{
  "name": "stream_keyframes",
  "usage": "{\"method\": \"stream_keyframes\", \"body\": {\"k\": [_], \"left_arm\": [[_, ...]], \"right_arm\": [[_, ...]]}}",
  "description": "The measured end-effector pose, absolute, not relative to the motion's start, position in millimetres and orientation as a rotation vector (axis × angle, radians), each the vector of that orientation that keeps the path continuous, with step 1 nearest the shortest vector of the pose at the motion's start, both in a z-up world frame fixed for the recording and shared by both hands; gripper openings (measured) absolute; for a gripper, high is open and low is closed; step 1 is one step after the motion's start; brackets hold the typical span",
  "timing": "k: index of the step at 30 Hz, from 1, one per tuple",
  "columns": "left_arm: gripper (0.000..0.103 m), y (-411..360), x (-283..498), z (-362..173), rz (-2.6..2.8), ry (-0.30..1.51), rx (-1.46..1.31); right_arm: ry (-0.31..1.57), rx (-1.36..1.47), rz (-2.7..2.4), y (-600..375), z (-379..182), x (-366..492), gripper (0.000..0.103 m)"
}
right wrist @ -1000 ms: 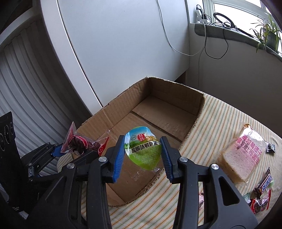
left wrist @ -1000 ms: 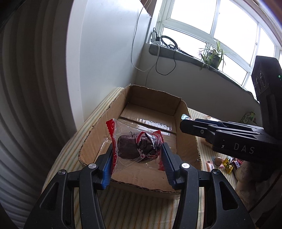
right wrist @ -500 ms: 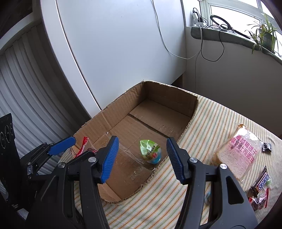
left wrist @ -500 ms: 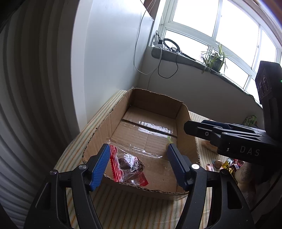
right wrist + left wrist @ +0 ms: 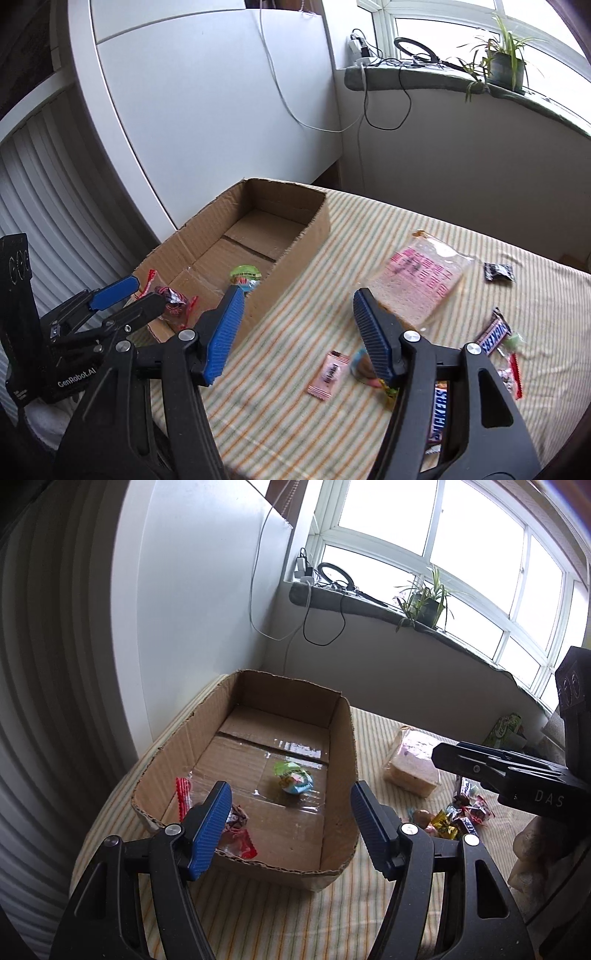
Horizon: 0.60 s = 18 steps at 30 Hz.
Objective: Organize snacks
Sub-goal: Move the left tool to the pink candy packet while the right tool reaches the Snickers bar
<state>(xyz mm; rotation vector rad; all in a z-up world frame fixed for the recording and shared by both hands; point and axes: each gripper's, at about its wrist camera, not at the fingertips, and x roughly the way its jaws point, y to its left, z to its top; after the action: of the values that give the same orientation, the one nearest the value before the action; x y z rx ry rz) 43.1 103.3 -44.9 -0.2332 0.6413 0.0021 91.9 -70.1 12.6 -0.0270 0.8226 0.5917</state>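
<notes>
An open cardboard box [image 5: 343,760] stands on the striped cloth. On its floor lie a green sealed packet [image 5: 292,777] and a clear, red-edged packet with a dark cake [image 5: 236,818]. My left gripper [image 5: 290,788] hangs open over the box's near end with nothing between its fingers. My right gripper [image 5: 298,293] is over the cloth just right of the box [image 5: 295,258]. Its jaws are opening and hold nothing. The right wrist view also shows the green packet [image 5: 245,275], the red-edged packet [image 5: 171,297] and the left gripper's blue finger [image 5: 114,288].
Loose on the cloth right of the box are a bagged bread slice [image 5: 421,280], a pink packet [image 5: 328,374], two Snickers bars [image 5: 439,410], a small black packet [image 5: 498,272] and wrapped candies [image 5: 458,812]. A white wall and a windowsill with cables and a plant [image 5: 506,66] stand behind.
Both grippers opened and let go: the cake packet and the green packet dropped into the box. Both hands drew back, and the right one swung right over the cloth.
</notes>
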Motion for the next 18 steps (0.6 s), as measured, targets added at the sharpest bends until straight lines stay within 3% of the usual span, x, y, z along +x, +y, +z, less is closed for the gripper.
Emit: {"method": "stream_keyframes", "body": {"k": [16,18], "left_arm": [[0.066,23,50,-61,-0.16,0.711,-0.161],[0.063,11,51,-66,-0.185,0.728,-0.146]], "right_arm": [[0.877,0.022,0.431,-193,-11,57,0.064],[0.892,0.024,0.421,-200,-17,55,0.064]]}}
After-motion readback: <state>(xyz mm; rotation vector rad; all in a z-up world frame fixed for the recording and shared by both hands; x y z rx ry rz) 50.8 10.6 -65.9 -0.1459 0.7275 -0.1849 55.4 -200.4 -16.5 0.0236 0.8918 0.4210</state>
